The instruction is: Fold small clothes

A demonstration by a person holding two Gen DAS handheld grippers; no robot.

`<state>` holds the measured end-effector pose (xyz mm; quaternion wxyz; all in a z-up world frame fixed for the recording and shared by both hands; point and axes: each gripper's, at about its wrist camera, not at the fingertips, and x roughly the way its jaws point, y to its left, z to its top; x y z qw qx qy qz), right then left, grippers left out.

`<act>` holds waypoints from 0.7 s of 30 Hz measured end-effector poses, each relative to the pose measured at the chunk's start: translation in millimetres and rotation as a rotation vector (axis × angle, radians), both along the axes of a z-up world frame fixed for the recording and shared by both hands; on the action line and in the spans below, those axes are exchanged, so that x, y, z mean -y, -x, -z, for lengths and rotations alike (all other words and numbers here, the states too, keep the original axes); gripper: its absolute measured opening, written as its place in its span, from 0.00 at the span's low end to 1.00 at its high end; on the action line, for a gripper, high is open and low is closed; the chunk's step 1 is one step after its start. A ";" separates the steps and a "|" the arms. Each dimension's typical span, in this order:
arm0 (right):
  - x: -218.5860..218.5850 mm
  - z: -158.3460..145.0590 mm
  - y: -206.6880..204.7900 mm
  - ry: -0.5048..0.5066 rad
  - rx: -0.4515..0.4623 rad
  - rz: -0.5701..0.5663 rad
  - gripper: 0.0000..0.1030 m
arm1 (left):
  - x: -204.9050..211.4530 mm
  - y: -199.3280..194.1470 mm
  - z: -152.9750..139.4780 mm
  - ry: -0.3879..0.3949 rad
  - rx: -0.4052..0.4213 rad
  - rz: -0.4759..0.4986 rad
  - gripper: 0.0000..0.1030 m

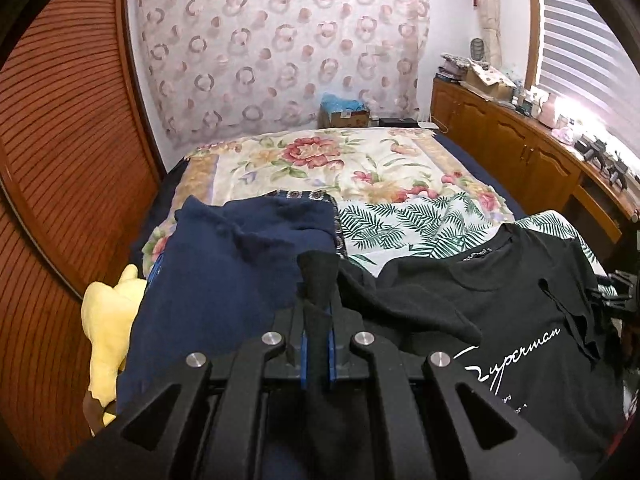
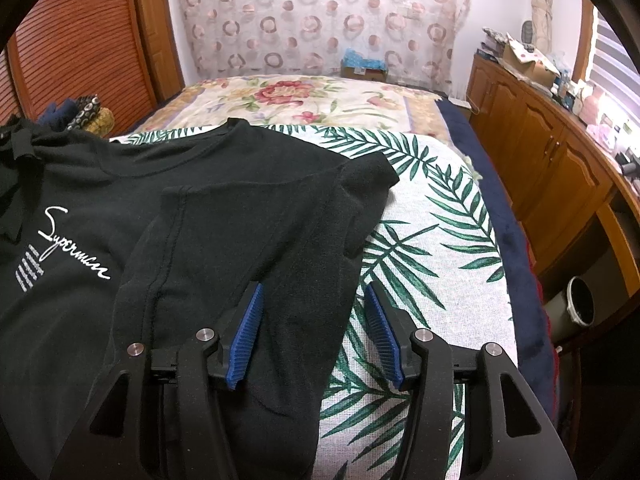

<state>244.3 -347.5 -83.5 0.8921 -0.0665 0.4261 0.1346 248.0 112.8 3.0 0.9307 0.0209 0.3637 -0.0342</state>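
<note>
The black T-shirt (image 2: pixel 72 240) with white script lettering lies spread on the palm-leaf cloth (image 2: pixel 420 240) at the near end of the bed (image 2: pixel 304 96). The left gripper (image 1: pixel 316 344) is clamped tight on a fold of its black fabric, which stands up between the blue pads, the shirt's body lying to its right. The right gripper (image 2: pixel 314 328) stands half open, its jaws straddling the shirt's right edge, the left pad (image 2: pixel 246 336) against the fabric and the right pad (image 2: pixel 384 336) over the cloth, gripping nothing.
</note>
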 end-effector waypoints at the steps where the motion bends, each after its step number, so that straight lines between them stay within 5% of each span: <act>1: 0.2 -0.4 -1.5 0.008 0.001 0.001 0.52 | 1.3 0.2 0.2 -0.005 0.004 0.003 0.04; 10: 27.3 -5.6 -33.4 -0.041 -0.039 0.065 0.52 | 8.8 4.9 -1.2 -0.008 0.012 0.017 0.04; 21: -0.9 -6.8 -76.1 0.028 -0.049 0.067 0.51 | 13.3 4.9 -0.7 -0.011 0.009 0.019 0.05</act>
